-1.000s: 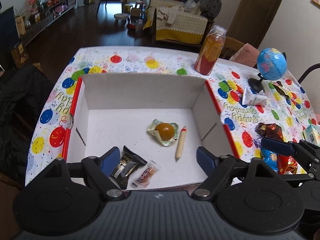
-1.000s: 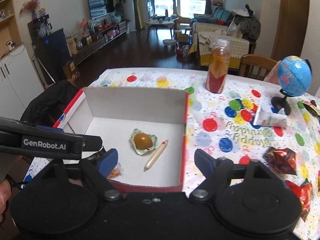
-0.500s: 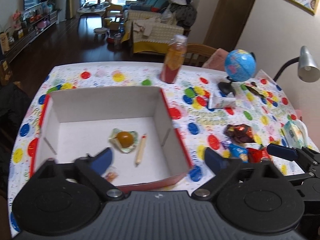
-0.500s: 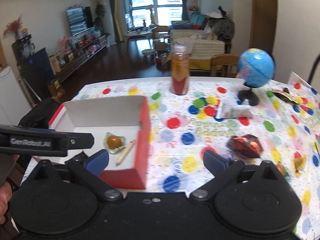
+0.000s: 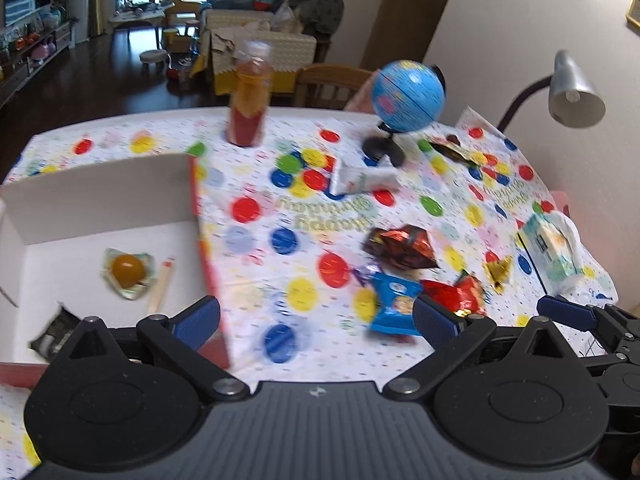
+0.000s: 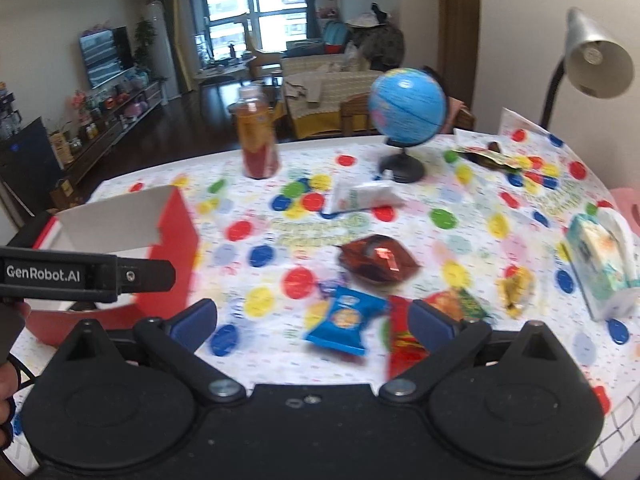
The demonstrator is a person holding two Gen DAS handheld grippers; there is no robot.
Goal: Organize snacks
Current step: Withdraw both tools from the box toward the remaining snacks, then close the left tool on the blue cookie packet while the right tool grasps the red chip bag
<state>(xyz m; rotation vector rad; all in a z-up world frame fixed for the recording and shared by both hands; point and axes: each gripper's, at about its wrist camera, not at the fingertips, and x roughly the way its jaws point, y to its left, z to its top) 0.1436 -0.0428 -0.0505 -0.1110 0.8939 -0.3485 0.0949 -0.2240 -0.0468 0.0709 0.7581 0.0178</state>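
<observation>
Right gripper (image 6: 314, 316) gapes empty over the blue snack packet (image 6: 340, 320) — box (image 6: 172, 232) leftward.

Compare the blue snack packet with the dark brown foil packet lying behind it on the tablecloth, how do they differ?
The blue snack packet is bright blue with a printed picture; the dark brown foil packet is shiny reddish brown. The blue one looks flat and roughly rectangular, while the brown one is puffed and angular. The blue one lies nearer the cameras, the brown one farther back. Both lie loose on the tablecloth, outside the box.

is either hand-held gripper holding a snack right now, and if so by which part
Neither holds anything. The left hand-held gripper and the right hand-held gripper both have jaws that have just been opening, now wide and empty above the tablecloth; the blue snack packet lies loose below.
</observation>
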